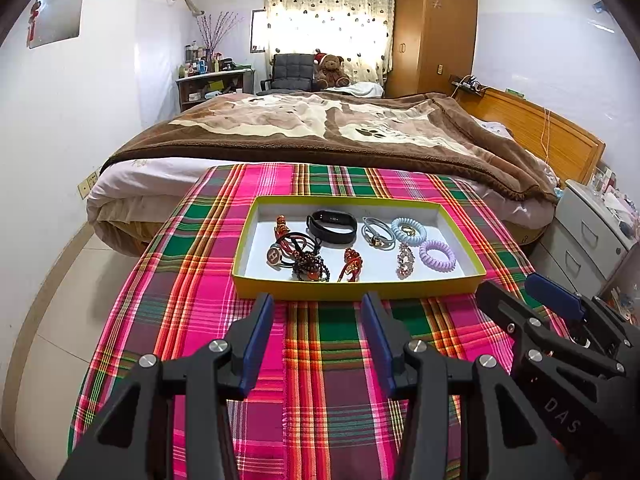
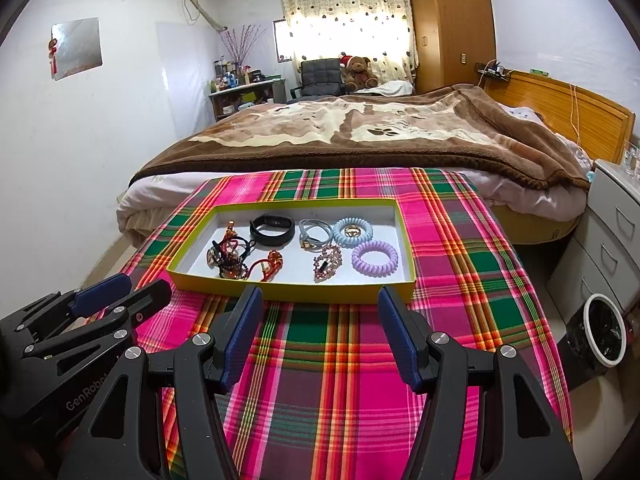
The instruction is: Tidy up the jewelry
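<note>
A yellow-rimmed tray (image 1: 360, 291) (image 2: 288, 293) with a white floor rests on the plaid cloth (image 1: 320, 360) (image 2: 340, 360). Inside lie a black wristband (image 1: 332, 227) (image 2: 273, 231), a grey bracelet (image 1: 376, 232) (image 2: 314, 232), a light-blue coil tie (image 1: 409, 231) (image 2: 353, 232), a purple coil tie (image 1: 437, 256) (image 2: 375, 259), a rhinestone clip (image 1: 405, 260) (image 2: 327, 262), a red clip (image 1: 352, 264) (image 2: 270, 264) and a tangle of dark beads and hair ties (image 1: 298, 254) (image 2: 232, 256). My left gripper (image 1: 318, 312) and right gripper (image 2: 320, 304) both stand open and empty, just short of the tray's near rim.
A bed with a brown blanket (image 1: 320, 128) (image 2: 360, 128) lies beyond the cloth. A white drawer unit (image 1: 588, 236) (image 2: 608, 240) stands at the right, with a black bin (image 2: 600, 328) below it. The right gripper body (image 1: 560, 340) shows beside the left one.
</note>
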`<state>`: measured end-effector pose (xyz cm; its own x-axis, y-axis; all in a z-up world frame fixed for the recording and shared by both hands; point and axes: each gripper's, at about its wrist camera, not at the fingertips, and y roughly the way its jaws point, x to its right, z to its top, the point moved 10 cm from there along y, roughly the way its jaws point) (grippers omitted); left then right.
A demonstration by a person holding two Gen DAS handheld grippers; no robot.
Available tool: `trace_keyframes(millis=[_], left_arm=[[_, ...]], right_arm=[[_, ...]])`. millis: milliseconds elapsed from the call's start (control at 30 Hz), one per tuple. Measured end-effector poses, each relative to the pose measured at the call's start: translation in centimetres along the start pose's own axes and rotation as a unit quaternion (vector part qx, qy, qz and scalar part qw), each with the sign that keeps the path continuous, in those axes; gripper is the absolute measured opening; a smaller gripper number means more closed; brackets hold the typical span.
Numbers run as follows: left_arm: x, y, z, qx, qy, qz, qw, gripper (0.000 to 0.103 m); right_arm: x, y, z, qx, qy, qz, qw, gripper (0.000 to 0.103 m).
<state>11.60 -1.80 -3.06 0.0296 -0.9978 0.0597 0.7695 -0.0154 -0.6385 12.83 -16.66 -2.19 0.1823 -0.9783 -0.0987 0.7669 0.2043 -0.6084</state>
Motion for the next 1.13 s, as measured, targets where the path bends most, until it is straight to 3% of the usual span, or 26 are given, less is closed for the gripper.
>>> trace_keyframes(millis=[1133], left_arm=[[-0.18,0.19,-0.31,-0.006,-0.001,0.008,0.9999,0.048]], right_arm=[[0.0,0.04,-0.14,-0.002,0.004,-0.001,1.0,0.06]])
